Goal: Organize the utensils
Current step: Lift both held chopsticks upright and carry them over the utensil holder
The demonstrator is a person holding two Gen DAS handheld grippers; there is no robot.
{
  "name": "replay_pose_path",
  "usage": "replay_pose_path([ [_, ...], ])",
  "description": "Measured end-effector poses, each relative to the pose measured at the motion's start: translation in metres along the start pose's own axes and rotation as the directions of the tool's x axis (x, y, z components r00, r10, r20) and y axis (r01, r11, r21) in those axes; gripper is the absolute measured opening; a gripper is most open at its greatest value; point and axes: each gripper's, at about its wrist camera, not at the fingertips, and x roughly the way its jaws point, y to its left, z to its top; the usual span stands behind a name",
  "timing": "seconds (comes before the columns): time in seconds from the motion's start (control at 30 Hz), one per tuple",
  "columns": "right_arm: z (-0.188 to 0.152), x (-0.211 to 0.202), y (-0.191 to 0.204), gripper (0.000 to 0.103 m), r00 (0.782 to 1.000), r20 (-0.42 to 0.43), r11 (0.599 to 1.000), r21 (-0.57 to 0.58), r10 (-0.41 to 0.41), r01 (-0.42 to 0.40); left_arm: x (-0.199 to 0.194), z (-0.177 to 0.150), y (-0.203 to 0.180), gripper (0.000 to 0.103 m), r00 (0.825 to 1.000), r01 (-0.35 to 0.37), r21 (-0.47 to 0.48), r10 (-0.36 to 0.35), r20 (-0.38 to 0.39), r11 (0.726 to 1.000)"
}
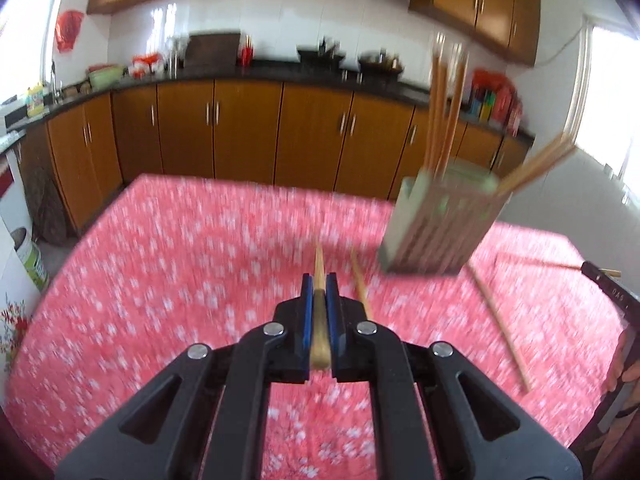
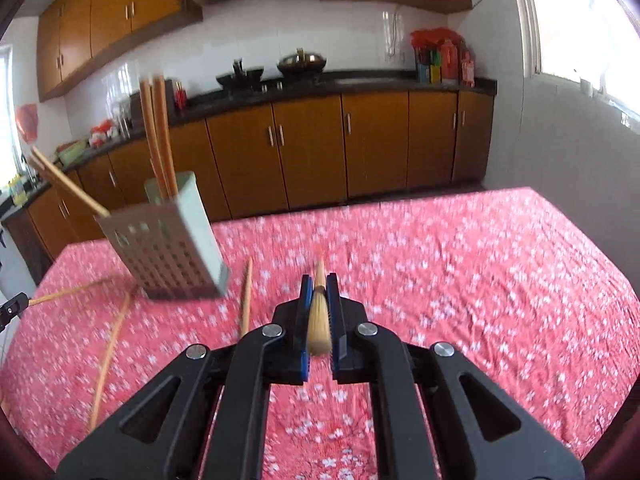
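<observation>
Two grippers each clamp one chopstick lengthwise between blue pads: the left gripper (image 1: 319, 282) holds its chopstick (image 1: 319, 304), the right gripper (image 2: 319, 284) another chopstick (image 2: 319, 316). Both sit near the perforated holder (image 2: 172, 248), which stands on the pink floral tablecloth (image 2: 460, 280) with chopsticks upright inside. Three loose chopsticks (image 2: 246, 296) lie beside the holder.

Wooden kitchen cabinets (image 2: 312, 152), white tiled wall (image 1: 280, 36) (bright window (image 2: 580, 20))
</observation>
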Motion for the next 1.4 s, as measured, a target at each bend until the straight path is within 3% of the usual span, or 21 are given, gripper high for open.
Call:
replay_pose_path([
  [0.13,0.015,-0.011,-0.001,0.008,0.998,0.055,0.999,0.035,0.027,-0.029,-0.015,0.022,-0.004,0.008,0.998,0.002,0.006,-0.002,0.071,1.0],
  [0.43,0.028,-0.026,-0.003,0.008,0.991,0.118,0.995,0.064,0.062,-0.07,-0.028,0.043,-0.009,0.008,0.993,-0.008,0.028,0.004,0.122,1.0],
  [0.87,0.05,-0.05,0.01,0.008,0.971,0.186,0.986,0.05,0.148,-0.16,-0.05,0.054,-0.024,0.008,0.983,0.065,0.03,-0.07,0.168,0.997],
  [1.13,0.075,-0.076,0.028,0.008,0.923,0.263,0.952,0.047,0.281,-0.303,-0.083,0.076,-0.052,0.008,0.957,0.162,0.071,-0.174,0.231,0.984],
  [1.4,0.103,-0.081,0.057,0.008,0.88,0.369,0.948,-0.008,0.298,-0.318,-0.092,0.113,-0.085,0.008,0.92,0.16,0.077,-0.177,0.349,0.984],
])
